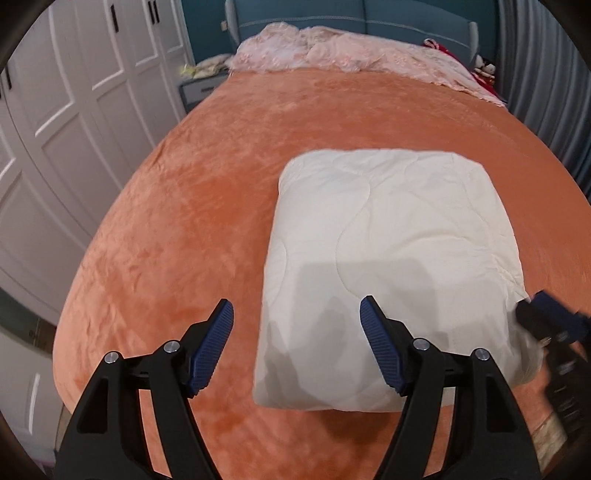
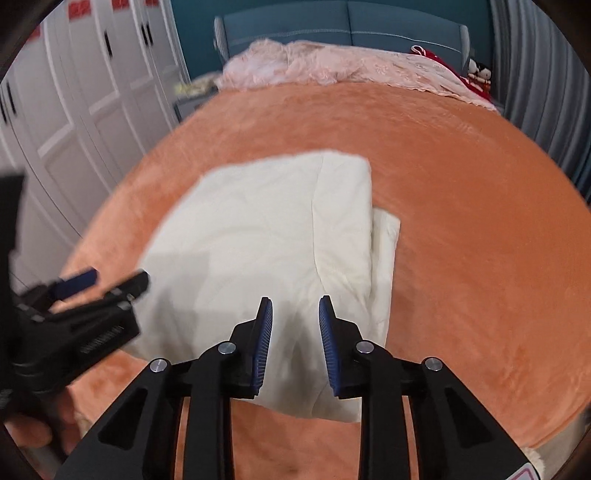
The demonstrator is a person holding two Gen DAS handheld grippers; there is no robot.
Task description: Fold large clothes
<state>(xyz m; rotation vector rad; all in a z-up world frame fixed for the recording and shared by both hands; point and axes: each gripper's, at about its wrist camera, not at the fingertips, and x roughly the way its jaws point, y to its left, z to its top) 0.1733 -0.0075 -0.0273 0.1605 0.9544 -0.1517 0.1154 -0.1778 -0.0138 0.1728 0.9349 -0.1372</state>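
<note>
A cream quilted cover point(image 1: 388, 240) lies folded into a thick rectangle on the orange plush bed point(image 1: 177, 221). My left gripper point(image 1: 295, 302) hovers over its near left corner with the jaws spread wide and nothing between them. At the right edge of this view, my right gripper point(image 1: 535, 302) shows blurred by the cover's near right corner. In the right wrist view, the right gripper point(image 2: 295, 299) hangs above the near edge of the cover point(image 2: 266, 229), its jaws a narrow gap apart and gripping nothing. The left gripper point(image 2: 118, 277) is at the left, blurred, held by a hand.
Crumpled pink lace fabric point(image 1: 332, 51) lies across the head of the bed below a blue headboard point(image 1: 351, 14). White wardrobe doors point(image 1: 55, 110) stand along the left side. Red items point(image 1: 480, 70) sit at the far right corner. A nightstand point(image 1: 199, 88) is beside the bed.
</note>
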